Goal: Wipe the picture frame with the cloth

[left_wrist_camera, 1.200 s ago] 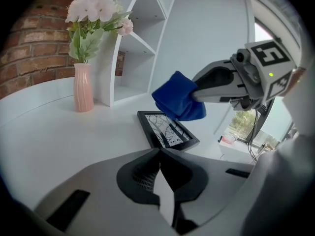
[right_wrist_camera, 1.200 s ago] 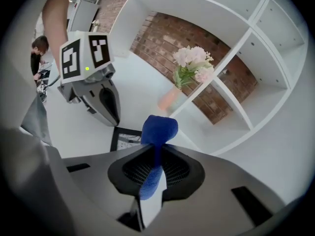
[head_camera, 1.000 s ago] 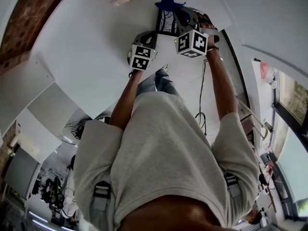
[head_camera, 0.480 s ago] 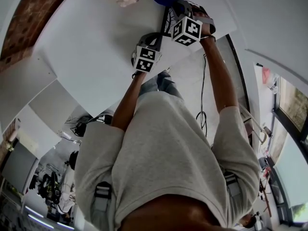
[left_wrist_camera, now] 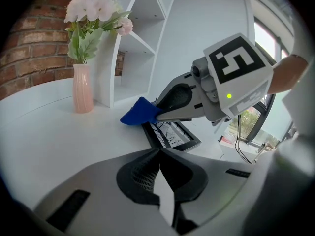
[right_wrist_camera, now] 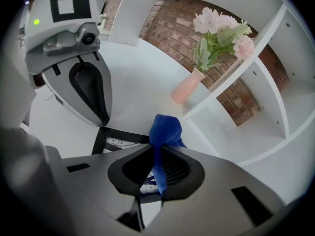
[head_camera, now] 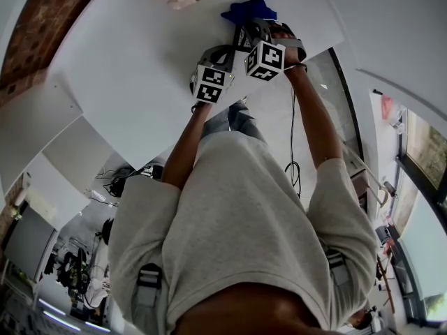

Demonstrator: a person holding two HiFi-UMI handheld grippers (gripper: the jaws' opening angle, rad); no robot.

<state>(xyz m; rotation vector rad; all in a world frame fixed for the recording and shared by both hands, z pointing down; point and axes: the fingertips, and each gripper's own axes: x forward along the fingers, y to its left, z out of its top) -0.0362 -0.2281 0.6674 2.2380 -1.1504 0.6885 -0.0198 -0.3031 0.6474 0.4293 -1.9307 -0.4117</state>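
Observation:
A black picture frame with a black-and-white print lies on the white table, just beyond my left gripper, whose jaws are shut with nothing between them. My right gripper is shut on a blue cloth. The cloth bunches out past the jaw tips and hangs over the far corner of the frame. From the head view the cloth shows beyond the right gripper, which hides most of the frame. The left gripper is close beside it.
A pink vase of pale flowers stands on the table by a white shelf unit, with a brick wall behind. Cables hang off the table's right side. The person's own body fills the lower head view.
The right gripper pushed away with the cloth, then drew back toward the person and a little left. The left gripper shifted slightly up-table and then held.

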